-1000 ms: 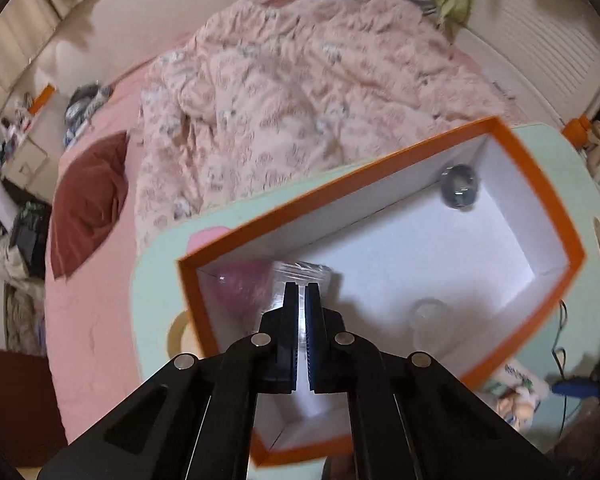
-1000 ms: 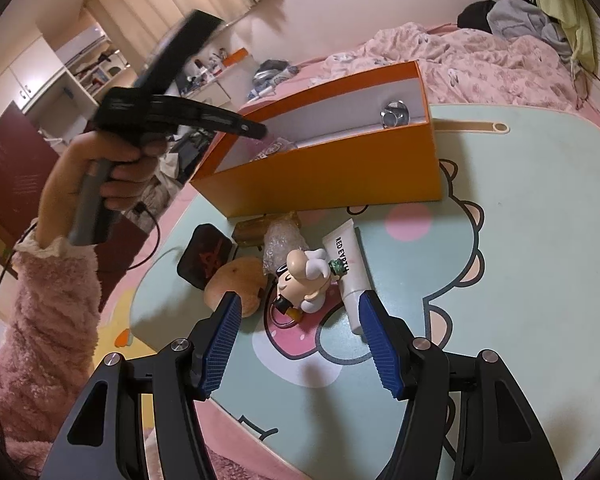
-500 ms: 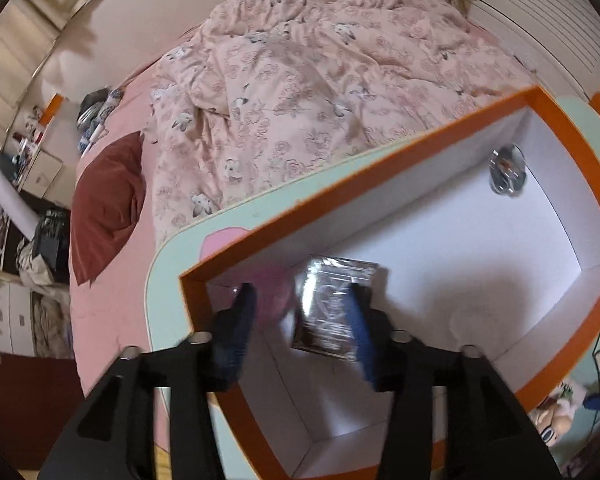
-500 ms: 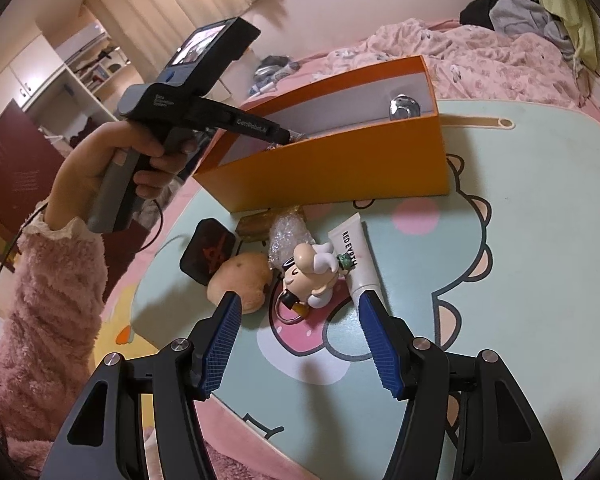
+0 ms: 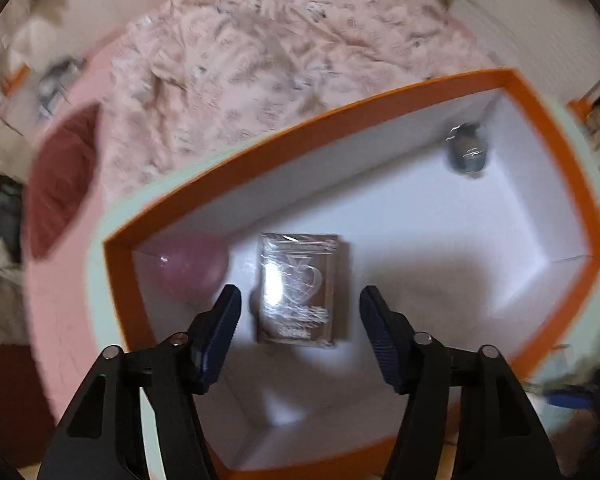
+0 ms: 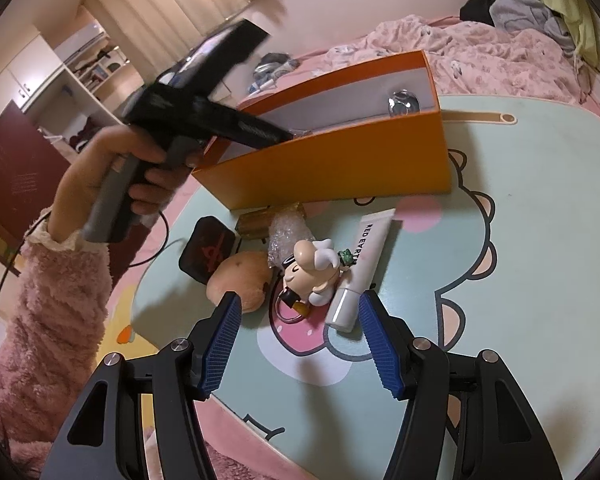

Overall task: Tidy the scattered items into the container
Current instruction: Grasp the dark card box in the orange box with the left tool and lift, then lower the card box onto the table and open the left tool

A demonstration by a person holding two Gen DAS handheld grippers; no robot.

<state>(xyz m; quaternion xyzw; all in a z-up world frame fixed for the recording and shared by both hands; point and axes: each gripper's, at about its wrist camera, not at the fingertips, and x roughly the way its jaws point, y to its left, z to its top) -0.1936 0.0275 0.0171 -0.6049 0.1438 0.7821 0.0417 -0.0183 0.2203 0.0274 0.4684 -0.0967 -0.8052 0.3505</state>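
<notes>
The orange box (image 5: 400,100) with a white inside fills the left wrist view. A shiny wrapped card pack (image 5: 300,288) lies flat on its floor, with a pink round thing (image 5: 192,268) at the left corner and a round metal tin (image 5: 466,150) at the far right. My left gripper (image 5: 300,336) is open and empty above the pack. My right gripper (image 6: 298,344) is open and empty over the table, above a white tube (image 6: 364,264), a cartoon figure (image 6: 310,268), a brown plush (image 6: 240,280), bubble wrap (image 6: 286,236), a gold box (image 6: 260,220) and a black pad (image 6: 206,250).
The orange box (image 6: 340,160) stands at the back of the mint cartoon table (image 6: 520,240). The hand with the left gripper (image 6: 204,116) reaches over the box's left end. A bed with a pink quilt (image 5: 280,40) lies behind the table.
My left gripper opened and let go of the card pack, which now lies on the box floor. The left gripper then rose a little. My right gripper held still.
</notes>
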